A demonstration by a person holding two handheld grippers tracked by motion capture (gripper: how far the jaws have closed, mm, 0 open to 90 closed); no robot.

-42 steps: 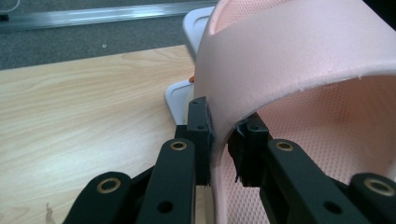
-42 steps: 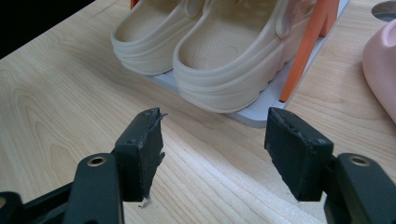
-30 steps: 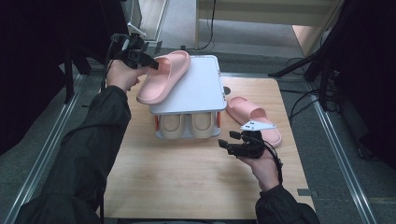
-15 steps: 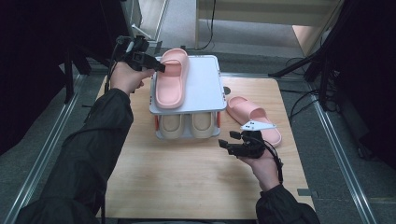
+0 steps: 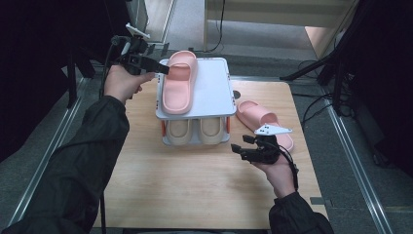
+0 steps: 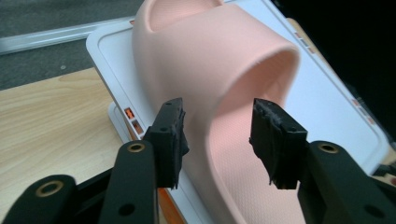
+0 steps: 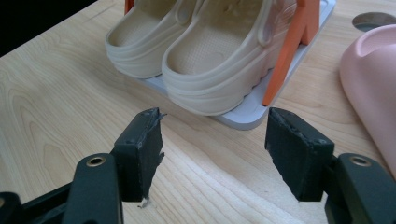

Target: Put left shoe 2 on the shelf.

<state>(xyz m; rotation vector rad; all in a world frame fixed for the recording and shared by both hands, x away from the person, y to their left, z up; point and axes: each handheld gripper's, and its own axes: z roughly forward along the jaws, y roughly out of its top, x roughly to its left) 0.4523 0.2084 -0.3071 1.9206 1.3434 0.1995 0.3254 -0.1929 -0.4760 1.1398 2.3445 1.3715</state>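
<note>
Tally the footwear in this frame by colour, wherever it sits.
Pink foam slide sandals: 2, one on the top shelf of the white two-tier rack, one on the wooden table right of it.
Beige rubber clogs: 2, side by side on the lower shelf.
Total: 4

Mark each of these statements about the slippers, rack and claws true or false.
1. A pink slipper lies on the top shelf of the rack. True.
2. The left claw is clamped on that slipper. False: its jaws have just been opening and stand apart from it.
3. Two beige clogs sit on the lower shelf. True.
4. The second pink slipper is on the rack too. False: it lies on the table, right of the rack.
5. The right claw holds a clog. False: it is open and empty above the table.
</note>
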